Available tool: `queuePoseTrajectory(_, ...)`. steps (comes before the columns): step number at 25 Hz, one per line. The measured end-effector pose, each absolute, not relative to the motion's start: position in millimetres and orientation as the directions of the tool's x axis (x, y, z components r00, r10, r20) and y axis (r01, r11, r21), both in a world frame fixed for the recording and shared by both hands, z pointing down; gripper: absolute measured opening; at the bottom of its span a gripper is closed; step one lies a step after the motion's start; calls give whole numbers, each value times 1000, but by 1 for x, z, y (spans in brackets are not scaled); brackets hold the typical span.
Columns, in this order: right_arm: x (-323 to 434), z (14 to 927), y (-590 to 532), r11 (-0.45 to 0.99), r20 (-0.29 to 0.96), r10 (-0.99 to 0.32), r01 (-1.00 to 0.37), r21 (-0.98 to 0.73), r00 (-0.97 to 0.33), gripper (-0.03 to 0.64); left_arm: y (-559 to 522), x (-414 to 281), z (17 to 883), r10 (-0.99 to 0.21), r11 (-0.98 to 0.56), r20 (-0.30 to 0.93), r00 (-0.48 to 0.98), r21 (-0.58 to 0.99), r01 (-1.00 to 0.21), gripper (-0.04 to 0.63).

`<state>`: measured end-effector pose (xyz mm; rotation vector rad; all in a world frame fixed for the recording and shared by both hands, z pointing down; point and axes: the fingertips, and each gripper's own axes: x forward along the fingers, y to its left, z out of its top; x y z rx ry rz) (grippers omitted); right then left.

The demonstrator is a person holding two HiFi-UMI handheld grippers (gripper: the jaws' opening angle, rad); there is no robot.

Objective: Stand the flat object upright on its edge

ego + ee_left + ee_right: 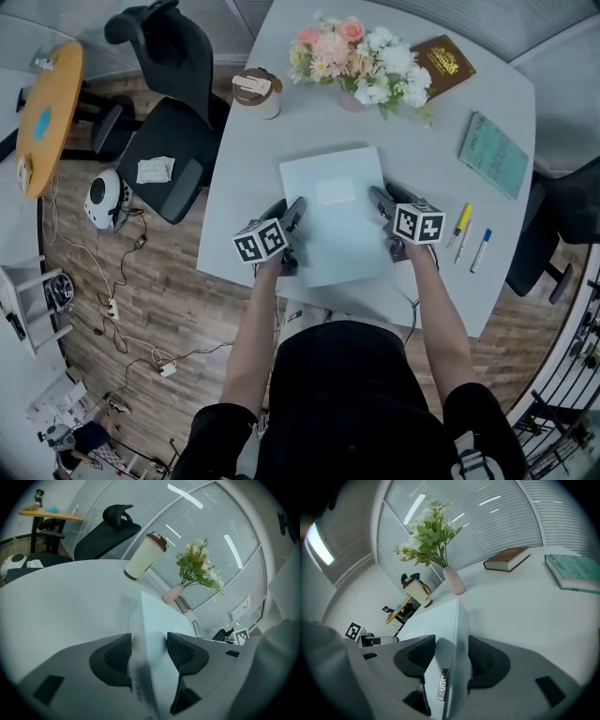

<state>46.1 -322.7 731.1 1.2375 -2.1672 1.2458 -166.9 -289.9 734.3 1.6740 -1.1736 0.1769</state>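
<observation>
A pale blue-grey flat rectangular slab sits over the near part of the white rounded table, its broad face turned up toward the head view and its near edge close to the table's front edge. Whether its underside rests fully on the tabletop cannot be determined. The left gripper is clamped on the slab's left side edge; the left gripper view confirms both dark ribbed pads closed against the thin slab, which runs edge-on between them. The right gripper is likewise clamped on the right side edge; the right gripper view shows the slab pinched between its pads, with a small metallic tag on the edge nearest the camera. Behind the slab stands a bouquet of pink and white flowers in a pink vase, with a cream cup with a brown lid to its left and a brown hardcover book to its right. A teal book and a yellow marker lie well to the right.
</observation>
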Motion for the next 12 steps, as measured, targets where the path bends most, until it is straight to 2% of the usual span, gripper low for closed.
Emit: queuePoseTrajectory(12,45,734,-323,199,632,-511,-796,-572,-582,218,-291,-167,738,-591,8,600,540,673,-739,238)
